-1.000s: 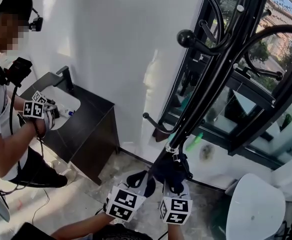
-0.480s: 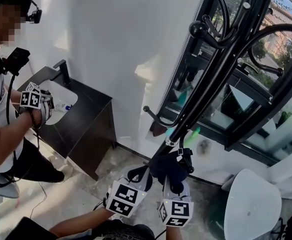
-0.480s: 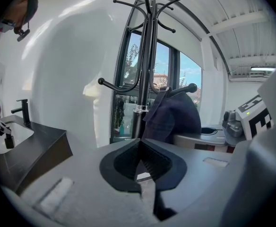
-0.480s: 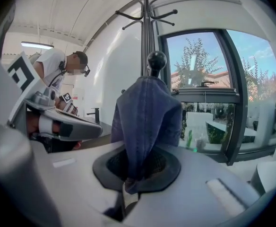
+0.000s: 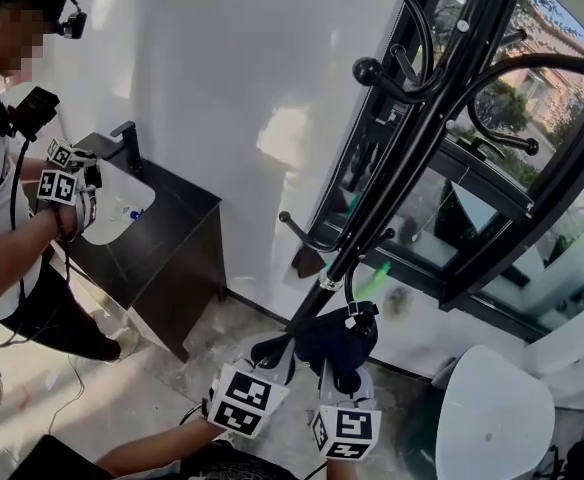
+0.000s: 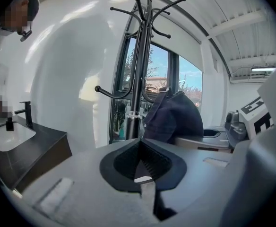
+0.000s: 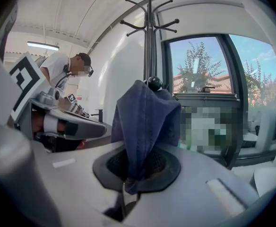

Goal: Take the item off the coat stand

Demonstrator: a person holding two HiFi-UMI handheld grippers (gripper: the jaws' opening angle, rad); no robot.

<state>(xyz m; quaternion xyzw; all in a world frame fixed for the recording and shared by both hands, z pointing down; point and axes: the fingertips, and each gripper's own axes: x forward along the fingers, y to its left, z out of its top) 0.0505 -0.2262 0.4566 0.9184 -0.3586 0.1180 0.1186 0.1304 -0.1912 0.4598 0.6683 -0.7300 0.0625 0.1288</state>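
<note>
A black coat stand (image 5: 392, 183) rises in front of the window. A dark navy cloth item (image 5: 337, 336) hangs low on it, over a ball-tipped hook (image 7: 153, 83). My right gripper (image 5: 344, 370) is just under the item and is shut on its lower edge; in the right gripper view the navy cloth (image 7: 145, 126) runs down into the closed jaws of the right gripper (image 7: 126, 186). My left gripper (image 5: 272, 353) sits beside it to the left, near the pole's foot. In the left gripper view the left gripper (image 6: 142, 176) has its jaws together with nothing in them, and the item (image 6: 173, 119) hangs ahead on the right.
A black cabinet (image 5: 172, 248) with a white sink stands at the left wall. A person (image 5: 12, 228) stands there holding other grippers. The black window frame (image 5: 532, 218) is behind the stand. A white round seat (image 5: 492, 418) is at the lower right.
The right gripper's jaws have closed on the navy item, and both grippers have shifted only slightly. The person at the left has raised their hands higher over the sink.
</note>
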